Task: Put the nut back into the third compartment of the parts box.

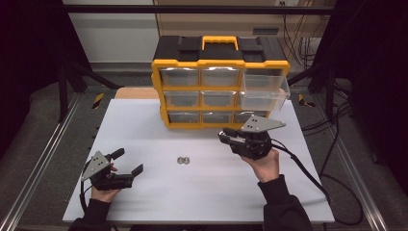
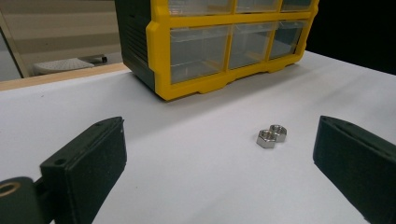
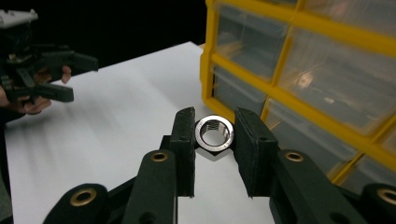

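Observation:
A steel hex nut is clamped between the jaws of my right gripper, which is shut on it. In the high view that right gripper hangs above the table in front of the yellow drawer cabinet. Two more nuts lie touching each other at the table's middle; the left gripper view shows the nuts ahead and to the right. My left gripper rests open near the front left, with nothing between its jaws. In its own view the left gripper has its jaws wide apart.
The cabinet has clear drawers; its upper right drawer is pulled out. The white table has bare room on the left and front. Cables trail off the right edge.

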Tool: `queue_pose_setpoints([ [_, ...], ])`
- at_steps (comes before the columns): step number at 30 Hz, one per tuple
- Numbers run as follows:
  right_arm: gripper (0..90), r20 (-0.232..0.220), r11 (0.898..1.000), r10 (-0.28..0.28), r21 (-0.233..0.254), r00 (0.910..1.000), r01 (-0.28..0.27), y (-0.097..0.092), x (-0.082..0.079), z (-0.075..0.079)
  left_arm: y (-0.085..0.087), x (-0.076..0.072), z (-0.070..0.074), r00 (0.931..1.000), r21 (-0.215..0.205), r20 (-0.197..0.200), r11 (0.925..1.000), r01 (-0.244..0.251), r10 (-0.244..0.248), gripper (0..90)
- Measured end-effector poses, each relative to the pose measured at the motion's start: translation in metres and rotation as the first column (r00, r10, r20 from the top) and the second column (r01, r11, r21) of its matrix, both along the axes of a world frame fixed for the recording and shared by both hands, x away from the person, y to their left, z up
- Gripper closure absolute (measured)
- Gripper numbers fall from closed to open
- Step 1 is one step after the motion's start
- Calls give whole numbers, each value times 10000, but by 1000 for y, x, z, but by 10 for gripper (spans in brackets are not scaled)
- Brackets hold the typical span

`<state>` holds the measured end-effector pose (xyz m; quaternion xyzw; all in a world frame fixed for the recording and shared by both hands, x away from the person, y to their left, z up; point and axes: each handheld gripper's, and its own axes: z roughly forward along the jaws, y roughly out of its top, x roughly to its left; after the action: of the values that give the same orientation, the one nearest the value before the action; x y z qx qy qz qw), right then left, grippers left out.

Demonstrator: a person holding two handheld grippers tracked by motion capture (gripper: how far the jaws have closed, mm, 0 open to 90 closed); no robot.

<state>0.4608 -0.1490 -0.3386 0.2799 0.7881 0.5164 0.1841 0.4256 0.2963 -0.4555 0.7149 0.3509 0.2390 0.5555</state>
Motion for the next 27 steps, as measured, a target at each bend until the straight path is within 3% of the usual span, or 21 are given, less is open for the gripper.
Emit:
queue_pose_setpoints([
  [13,702,709,9962,-839,306,9939,819,-28,7,65,0,0,0,10000,5,1,10000,-1,1,26],
  [27,702,1010,9857,-1657,485,9810,1615,-42,25,104,0,0,0,10000,1,12,10000,17,-17,26],
])
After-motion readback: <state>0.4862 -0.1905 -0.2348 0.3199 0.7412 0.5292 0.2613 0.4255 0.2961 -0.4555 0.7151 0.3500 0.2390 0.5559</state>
